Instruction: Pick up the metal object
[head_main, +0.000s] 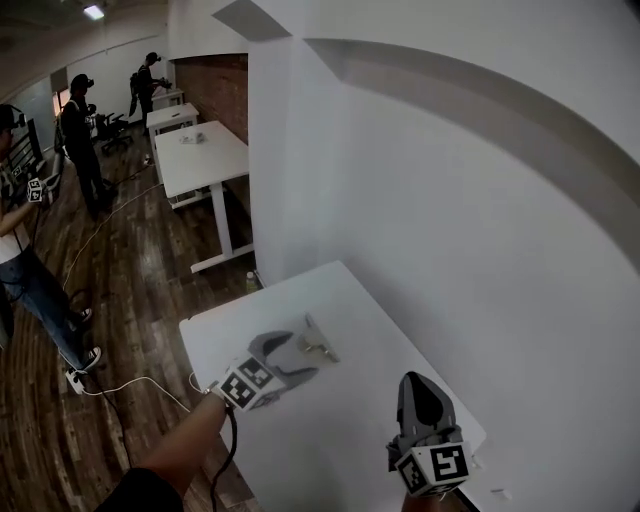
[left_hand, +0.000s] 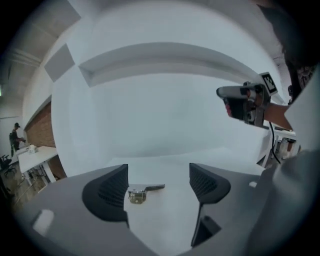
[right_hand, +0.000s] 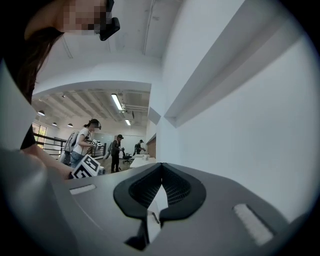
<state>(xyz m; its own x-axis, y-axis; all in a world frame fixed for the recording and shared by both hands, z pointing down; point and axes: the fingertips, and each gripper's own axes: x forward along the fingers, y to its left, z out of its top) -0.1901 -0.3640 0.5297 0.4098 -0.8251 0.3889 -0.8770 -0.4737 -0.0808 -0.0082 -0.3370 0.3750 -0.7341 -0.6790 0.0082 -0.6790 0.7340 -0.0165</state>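
One metal object (left_hand: 141, 192), one left gripper (left_hand: 159, 186), one right gripper (right_hand: 161, 187)

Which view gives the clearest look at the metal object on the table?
The left gripper view: the metal object lies on the white table inside the open left claw, beside one jaw. The head view shows it small, at that claw's tips. The right gripper view misses it.

A white wall (head_main: 450, 200) is seen at right — dark plank floor (head_main: 130, 290) at left, where white desks (head_main: 215, 160) are lined beside a brick wall (head_main: 222, 90) under a ceiling lamp (head_main: 94, 12).
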